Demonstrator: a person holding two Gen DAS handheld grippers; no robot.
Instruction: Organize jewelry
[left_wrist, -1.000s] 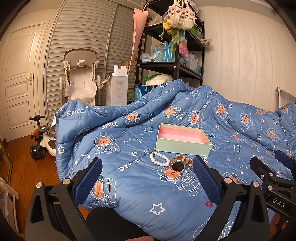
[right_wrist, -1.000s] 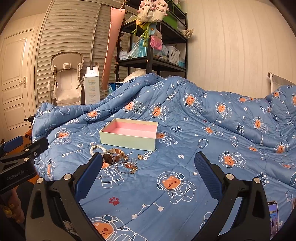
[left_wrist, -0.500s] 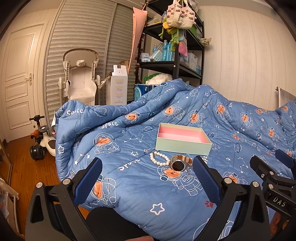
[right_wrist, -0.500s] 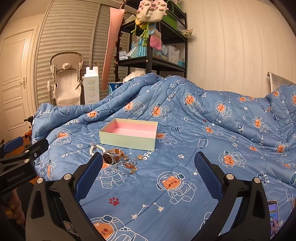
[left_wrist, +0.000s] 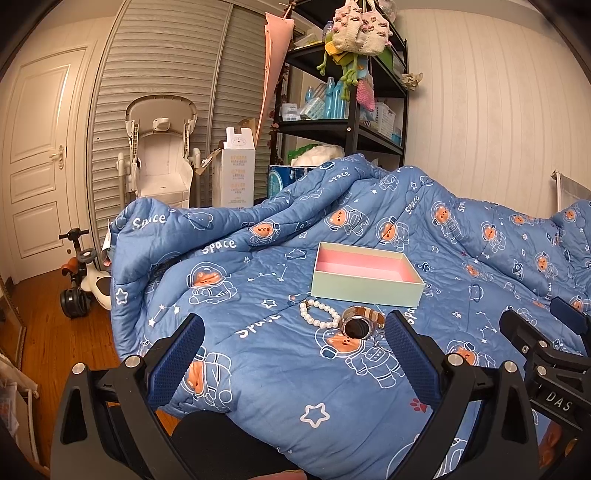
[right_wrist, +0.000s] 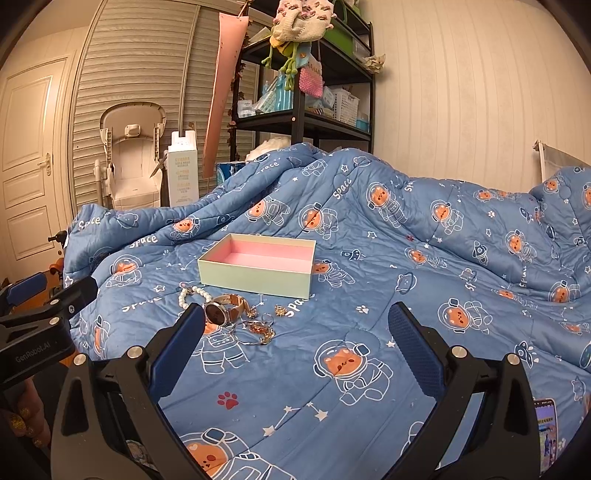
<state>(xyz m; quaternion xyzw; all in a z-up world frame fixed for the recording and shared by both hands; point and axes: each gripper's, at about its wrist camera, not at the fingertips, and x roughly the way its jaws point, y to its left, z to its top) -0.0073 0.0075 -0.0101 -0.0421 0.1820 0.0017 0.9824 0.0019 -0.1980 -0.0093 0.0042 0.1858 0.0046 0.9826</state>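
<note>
Left gripper: spread wide, empty, held above the near edge of the blue quilt, short of the jewelry.
Right gripper: spread wide as well, nothing between the pads, held over the quilt just right of the jewelry.
Pearl bracelet: flat on the quilt, in front of the box's near left corner.
Watch: on the quilt touching the bracelet's right side, dark dial up, rose-gold band.
Small gold pieces: loose cluster just right of the watch, too small to tell apart.
Box: pale green outside, pink inside, open, lidless, just behind the jewelry, nothing in it.
Phone: lit screen, on the quilt at the far right edge.
</note>
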